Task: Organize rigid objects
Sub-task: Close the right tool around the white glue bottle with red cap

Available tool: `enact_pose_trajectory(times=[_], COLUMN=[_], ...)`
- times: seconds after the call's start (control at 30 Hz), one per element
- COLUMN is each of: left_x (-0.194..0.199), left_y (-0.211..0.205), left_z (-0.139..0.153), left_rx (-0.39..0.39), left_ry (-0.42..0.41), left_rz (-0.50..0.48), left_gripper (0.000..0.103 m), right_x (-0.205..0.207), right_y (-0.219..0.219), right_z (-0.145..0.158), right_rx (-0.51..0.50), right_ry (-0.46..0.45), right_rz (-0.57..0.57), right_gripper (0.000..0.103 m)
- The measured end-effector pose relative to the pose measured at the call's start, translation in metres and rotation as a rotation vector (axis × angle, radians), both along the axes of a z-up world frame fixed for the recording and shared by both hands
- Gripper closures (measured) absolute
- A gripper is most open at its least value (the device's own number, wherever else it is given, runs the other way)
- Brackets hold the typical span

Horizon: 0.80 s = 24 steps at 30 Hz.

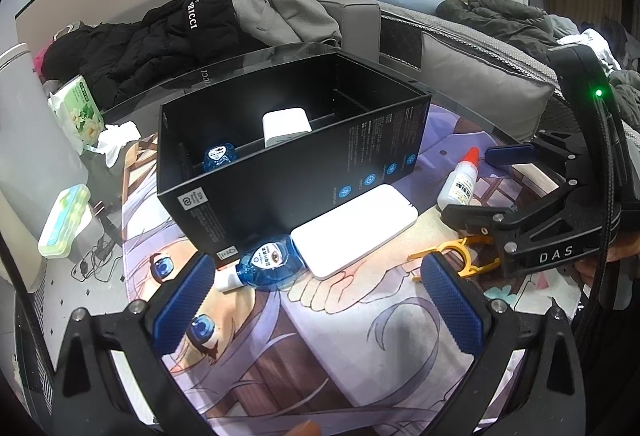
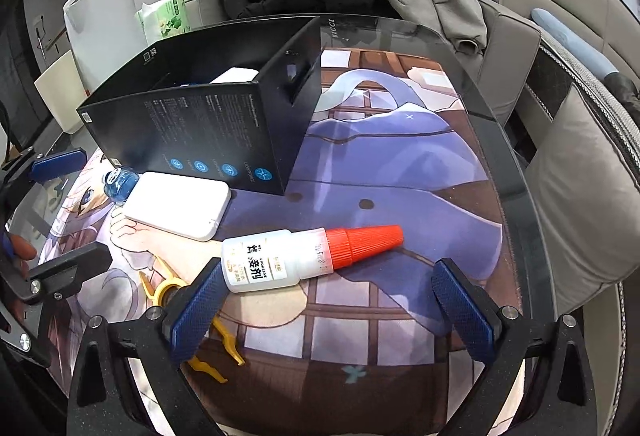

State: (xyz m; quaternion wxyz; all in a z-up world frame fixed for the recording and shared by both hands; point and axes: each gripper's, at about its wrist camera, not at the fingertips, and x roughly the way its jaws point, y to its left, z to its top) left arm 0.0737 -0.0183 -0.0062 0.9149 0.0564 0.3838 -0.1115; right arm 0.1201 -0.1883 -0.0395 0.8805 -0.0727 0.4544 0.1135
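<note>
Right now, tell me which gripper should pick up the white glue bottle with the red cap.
Right. The right gripper is open with the white glue bottle with the red cap lying just ahead of its fingers; the left gripper faces the blue bottle.

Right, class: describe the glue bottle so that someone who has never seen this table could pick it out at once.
Start at the big open black box on the printed mat. In front of it lies a flat white case, and nearer still, on its side, the glue bottle. Unlike the blue bottles, it is white with a ribbed red cone cap.
</note>
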Motion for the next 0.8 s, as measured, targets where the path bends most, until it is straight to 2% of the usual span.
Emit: enact_pose_trajectory(times=[0.07,0.13,0.2,0.23,0.4,0.47,0.5,0.53,0.6,0.8], left_x=[0.0,0.0,0.0,-0.001,-0.001,0.0,0.0,0.001,0.0,0.001], left_y=[0.0,-0.001,-0.001,-0.001,-0.003,-0.004,-0.004,-0.004,-0.006,-0.009], left_z=[0.0,0.0,0.0,0.0,-0.001,-0.002,-0.002,-0.002,-0.002,-0.003], left_rx=[0.0,0.001,0.0,-0.001,0.007,0.01,0.011,0.012,0.01,0.015], left_ry=[0.001,0.001,0.001,0.001,0.003,0.006,0.008,0.009,0.007,0.011], left_rz=[0.0,-0.001,-0.002,-0.004,-0.006,-0.004,-0.003,-0.004,-0.009,-0.028], left_gripper=[0.0,0.0,0.0,0.0,0.0,0.0,0.0,0.0,0.0,0.0], right_x=[-0.001,-0.002,-0.002,-0.002,0.0,0.001,0.001,0.002,0.003,0.015], right_y=[0.0,0.002,0.003,0.003,0.0,-0.003,-0.005,-0.007,-0.011,-0.01], right_z=[0.003,0.005,0.008,0.008,0.011,0.013,0.013,0.014,0.015,0.011], right_rx=[0.004,0.006,0.007,0.01,0.02,0.013,0.004,-0.004,-0.022,-0.025], right_ry=[-0.007,-0.01,-0.015,-0.015,0.006,0.012,0.012,0.003,-0.021,-0.005], right_rz=[0.024,0.043,0.057,0.061,0.093,0.105,0.114,0.123,0.131,0.181], right_gripper=[0.017,0.034,0.044,0.045,0.043,0.034,0.023,0.019,0.014,0.009])
